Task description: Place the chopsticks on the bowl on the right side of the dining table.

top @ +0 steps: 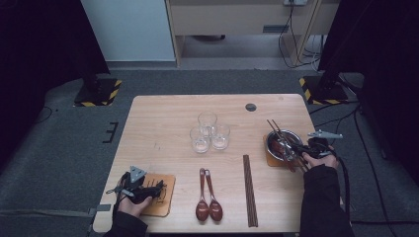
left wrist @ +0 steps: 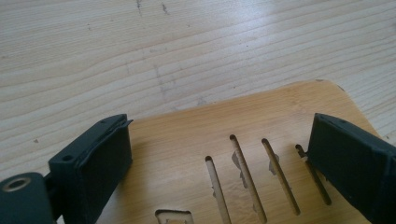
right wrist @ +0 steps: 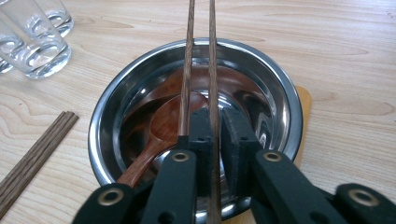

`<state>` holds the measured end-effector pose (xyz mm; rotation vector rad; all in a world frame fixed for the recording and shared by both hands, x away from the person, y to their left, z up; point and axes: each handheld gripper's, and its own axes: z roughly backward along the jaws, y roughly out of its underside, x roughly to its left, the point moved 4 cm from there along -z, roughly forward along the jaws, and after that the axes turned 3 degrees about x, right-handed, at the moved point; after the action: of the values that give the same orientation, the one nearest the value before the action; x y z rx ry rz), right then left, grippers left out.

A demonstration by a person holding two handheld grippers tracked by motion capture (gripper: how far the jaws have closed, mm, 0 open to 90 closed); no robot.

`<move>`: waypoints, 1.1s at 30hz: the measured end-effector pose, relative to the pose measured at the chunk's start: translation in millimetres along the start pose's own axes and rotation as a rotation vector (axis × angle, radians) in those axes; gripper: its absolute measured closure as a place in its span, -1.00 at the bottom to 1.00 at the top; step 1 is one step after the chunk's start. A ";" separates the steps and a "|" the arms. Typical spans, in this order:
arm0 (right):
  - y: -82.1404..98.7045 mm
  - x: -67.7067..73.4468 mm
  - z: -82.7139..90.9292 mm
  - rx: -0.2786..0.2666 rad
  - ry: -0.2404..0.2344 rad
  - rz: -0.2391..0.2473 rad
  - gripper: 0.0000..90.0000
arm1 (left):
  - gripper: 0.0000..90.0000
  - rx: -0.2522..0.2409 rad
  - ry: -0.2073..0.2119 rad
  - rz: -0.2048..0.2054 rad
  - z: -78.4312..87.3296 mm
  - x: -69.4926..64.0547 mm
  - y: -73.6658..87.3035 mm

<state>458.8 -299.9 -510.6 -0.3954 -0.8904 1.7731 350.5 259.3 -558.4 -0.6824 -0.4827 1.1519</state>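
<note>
Right gripper [right wrist: 212, 135] pinching chopsticks [right wrist: 211, 56] over steel bowl [right wrist: 280, 93]; left gripper [left wrist: 219, 154] jaws spread above slotted wooden coaster [left wrist: 187, 140].

Pair of slim dark-brown wooden chopsticks [right wrist: 212, 70], side by side and nearly parallel, laid across the round shiny steel bowl [right wrist: 280, 93] on the right side of the table, tips past its far rim. Inside the bowl, a reddish-brown wooden spoon [right wrist: 163, 126], scoop up.
</note>
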 end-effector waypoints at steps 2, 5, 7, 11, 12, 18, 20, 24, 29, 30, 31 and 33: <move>-0.3 0.1 1.8 -0.001 0.000 -0.007 0.77 | -0.88 0.000 0.000 0.000 0.0 0.0 0.0; 0.0 0.7 6.8 -0.009 -0.004 -0.001 0.77 | -0.88 0.000 0.000 0.000 0.0 0.0 0.0; 1.4 1.5 8.7 -0.014 -0.009 0.003 0.78 | -0.88 0.000 0.000 0.000 0.0 0.0 0.0; 7.4 -1.1 10.2 -0.005 -0.003 0.002 0.83 | -0.88 0.000 -0.001 0.000 0.0 0.0 0.0; 7.4 -1.1 10.2 -0.005 -0.003 0.002 0.83 | -0.88 0.000 -0.001 0.000 0.0 0.0 0.0; 11.4 -5.6 10.3 -0.020 -0.012 -0.013 0.87 | -0.88 0.000 -0.001 0.000 0.0 0.0 0.0; 10.7 -5.0 8.7 -0.028 -0.011 0.001 0.88 | -0.88 0.000 -0.001 0.000 0.0 -0.1 0.0; 8.8 -1.9 4.7 -0.036 -0.022 -0.001 0.88 | -0.88 0.000 -0.001 0.000 0.0 -0.1 0.0; 7.9 -0.1 3.2 -0.038 -0.024 0.001 0.88 | -0.88 0.000 -0.001 0.000 0.0 0.0 0.0; 7.9 -0.1 3.2 -0.038 -0.024 0.001 0.88 | -0.88 0.000 -0.001 0.000 0.0 0.0 0.0; 8.1 0.1 3.5 -0.038 -0.026 0.000 0.88 | -0.88 0.000 -0.001 0.000 0.0 0.0 0.0; 8.2 0.5 3.5 -0.037 -0.027 -0.001 0.88 | -0.88 0.000 -0.001 0.000 0.0 -0.1 0.0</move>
<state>450.9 -302.0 -514.2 -0.3955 -0.9432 1.7672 350.5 259.3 -558.5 -0.6818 -0.4835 1.1520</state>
